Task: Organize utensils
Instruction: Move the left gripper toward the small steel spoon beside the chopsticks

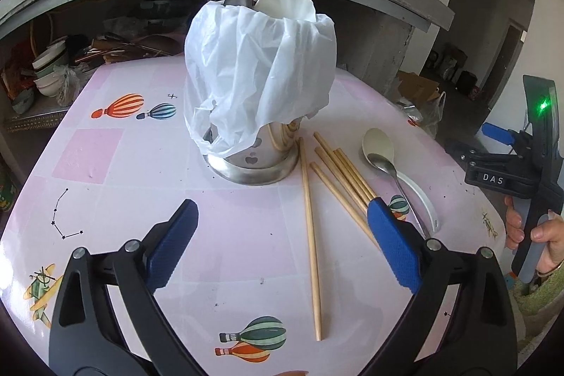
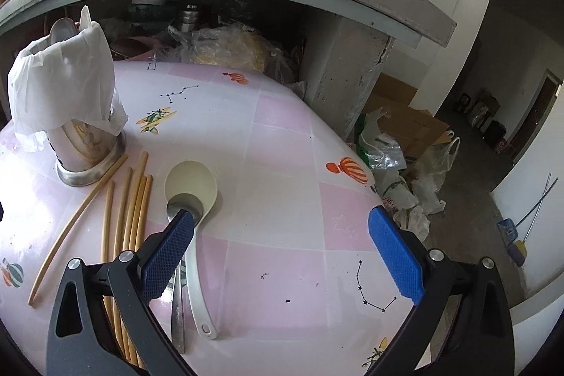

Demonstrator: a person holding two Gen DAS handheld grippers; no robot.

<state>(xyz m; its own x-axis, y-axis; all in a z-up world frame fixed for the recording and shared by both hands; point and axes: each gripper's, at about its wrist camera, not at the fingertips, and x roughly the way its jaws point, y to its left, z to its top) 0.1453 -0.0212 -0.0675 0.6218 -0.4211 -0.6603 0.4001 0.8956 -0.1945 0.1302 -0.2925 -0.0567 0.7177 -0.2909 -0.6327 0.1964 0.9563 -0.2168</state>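
**Loose chopsticks, stacked spoons and a bag-draped holder: where we could slip**

Nearest us, both grippers hang over the pink balloon-print tablecloth (image 1: 105, 157) with jaws spread wide and nothing held: the left gripper (image 1: 282, 242) and the right gripper (image 2: 282, 242).

Just ahead, the pale wooden chopsticks (image 1: 310, 235) lie loose and fanned. We judge that a pinch on one could roll or scatter its neighbours toward the table edge.

Beside them the small steel spoon (image 2: 185, 203) rests its bowl inside the cream plastic ladle spoon (image 2: 192, 182). Lifting either may drag the other along.

Farther off stands the shiny steel utensil holder (image 1: 253, 161), already holding a few pieces. The white plastic bag (image 1: 253, 66) draped over its rim could snag a tip, or a nudge could tip the holder.
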